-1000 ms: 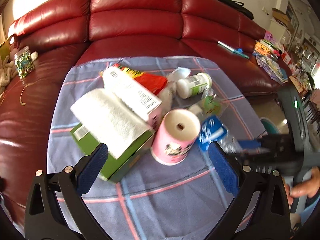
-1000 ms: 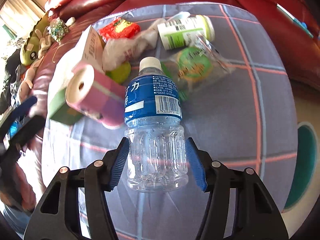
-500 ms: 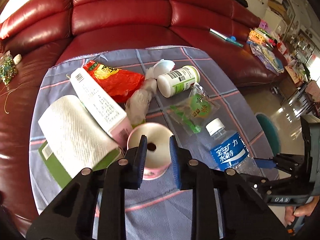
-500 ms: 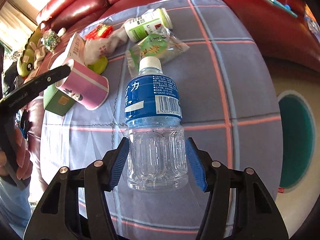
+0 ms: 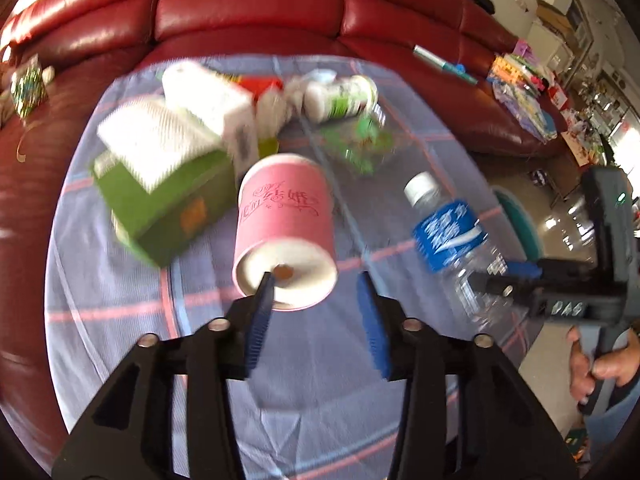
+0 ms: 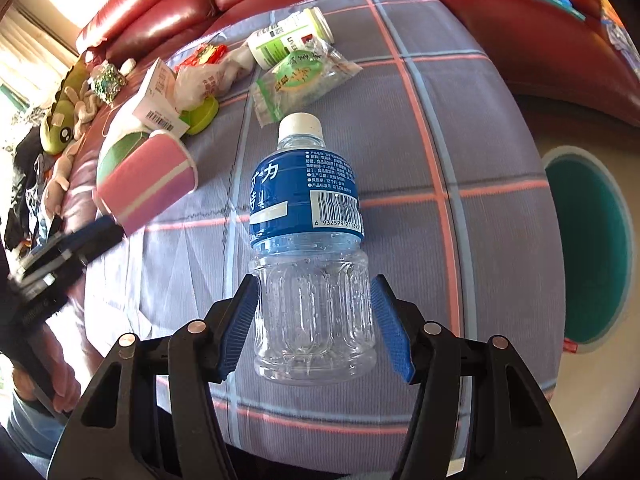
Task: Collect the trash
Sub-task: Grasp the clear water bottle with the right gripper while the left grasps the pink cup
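Note:
A pink paper cup [image 5: 284,216] lies tipped over the checked cloth [image 5: 320,380], its white base towards my left gripper [image 5: 314,284]. The jaws are opening. The left fingertip [image 5: 266,284] overlaps the cup's base, while the right one stands clear beside it, so no pad presses on the cup. The right wrist view shows the same cup [image 6: 148,176] with the left gripper [image 6: 92,236] at its base. My right gripper [image 6: 314,284] is shut on a clear water bottle [image 6: 308,208] with a blue label and a white cap, held above the cloth. In the left wrist view that bottle [image 5: 448,232] is at the right.
Behind the cup lie a green box [image 5: 160,208] topped with paper towel, a white carton [image 5: 212,108], a white-green jar [image 6: 288,36], a green snack packet [image 6: 304,76] and a red wrapper [image 6: 204,54]. A red sofa [image 5: 248,12] wraps around. A teal bin [image 6: 588,240] stands on the floor at right.
The left jaws went from wide open to almost closed over the cup's upturned base, then parted again; the cup has tipped onto its side. The right gripper carried the bottle away from the clutter.

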The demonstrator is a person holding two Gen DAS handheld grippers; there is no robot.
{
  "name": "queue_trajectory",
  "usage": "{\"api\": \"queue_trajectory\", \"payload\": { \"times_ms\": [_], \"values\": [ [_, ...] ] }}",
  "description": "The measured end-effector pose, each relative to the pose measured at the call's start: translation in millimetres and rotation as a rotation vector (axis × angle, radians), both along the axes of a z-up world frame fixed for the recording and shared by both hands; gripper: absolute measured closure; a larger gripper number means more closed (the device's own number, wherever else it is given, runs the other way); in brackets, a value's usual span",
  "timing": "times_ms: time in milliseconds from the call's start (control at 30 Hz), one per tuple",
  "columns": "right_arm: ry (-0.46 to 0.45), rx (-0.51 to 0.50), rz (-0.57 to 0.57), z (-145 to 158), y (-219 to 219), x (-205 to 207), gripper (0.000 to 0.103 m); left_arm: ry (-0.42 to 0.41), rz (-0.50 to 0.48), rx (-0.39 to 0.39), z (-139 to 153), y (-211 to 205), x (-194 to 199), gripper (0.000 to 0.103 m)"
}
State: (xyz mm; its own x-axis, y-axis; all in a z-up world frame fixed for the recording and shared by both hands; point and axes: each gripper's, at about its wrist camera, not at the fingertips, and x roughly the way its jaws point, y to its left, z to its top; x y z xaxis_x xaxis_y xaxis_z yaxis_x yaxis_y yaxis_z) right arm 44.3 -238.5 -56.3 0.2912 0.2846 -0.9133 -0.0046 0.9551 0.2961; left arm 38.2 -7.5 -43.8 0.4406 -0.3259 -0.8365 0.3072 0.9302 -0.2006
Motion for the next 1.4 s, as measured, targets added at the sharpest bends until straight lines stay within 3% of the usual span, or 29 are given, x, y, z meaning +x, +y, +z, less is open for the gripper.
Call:
{"api": "queue_trajectory", "payload": {
  "times_ms": [67,267,367,467,533,700,900,1067,1100,1133,1167,1400],
  "values": [
    [0.002,-0.002,0.002,0.5,0.4,-5.5,0.044,-0.001,0.020,-0.007,-1.3,6.2,-7.7,0.038],
    [0.008,-0.005,0.003,1.1,-0.6,-13.8,0.044,-0.085,0.024,0.028,20.0,11.1,-15.6,0.021],
    [0.012,-0.014,0.010,1.1,1.0,-12.7,0.043,-0.098,-0.002,0.087,16.0,5.3,-5.9,0.020],
    [0.021,-0.017,0.018,2.0,2.3,-9.7,0.043,-0.084,-0.084,0.166,2.9,-7.0,8.3,0.020],
    [0.027,-0.014,0.020,2.5,2.4,-7.5,0.043,-0.074,-0.151,0.177,-3.3,-13.5,14.0,0.017],
    [0.053,0.006,0.021,2.1,1.4,-1.6,0.042,-0.069,-0.250,0.217,-8.4,-23.2,10.6,0.017],
    [0.064,0.009,0.027,3.1,2.1,6.8,0.042,-0.036,-0.326,0.206,-18.7,-25.6,4.1,0.017],
    [0.076,-0.001,0.029,2.0,7.5,13.4,0.042,0.031,-0.311,0.176,-39.8,-26.5,14.4,0.018],
    [0.076,-0.007,0.032,2.3,9.1,13.6,0.041,0.040,-0.305,0.160,-42.2,-25.2,16.3,0.022],
    [0.077,-0.010,0.033,2.5,9.9,14.1,0.041,0.049,-0.298,0.135,-43.8,-23.5,18.1,0.034],
    [0.079,-0.010,0.033,2.9,10.8,15.3,0.041,0.062,-0.290,0.110,-44.6,-21.8,20.3,0.040],
    [0.078,-0.040,0.045,-1.8,23.7,35.8,0.036,0.062,-0.209,0.058,-44.9,-13.7,25.4,0.043]
  ]
}}
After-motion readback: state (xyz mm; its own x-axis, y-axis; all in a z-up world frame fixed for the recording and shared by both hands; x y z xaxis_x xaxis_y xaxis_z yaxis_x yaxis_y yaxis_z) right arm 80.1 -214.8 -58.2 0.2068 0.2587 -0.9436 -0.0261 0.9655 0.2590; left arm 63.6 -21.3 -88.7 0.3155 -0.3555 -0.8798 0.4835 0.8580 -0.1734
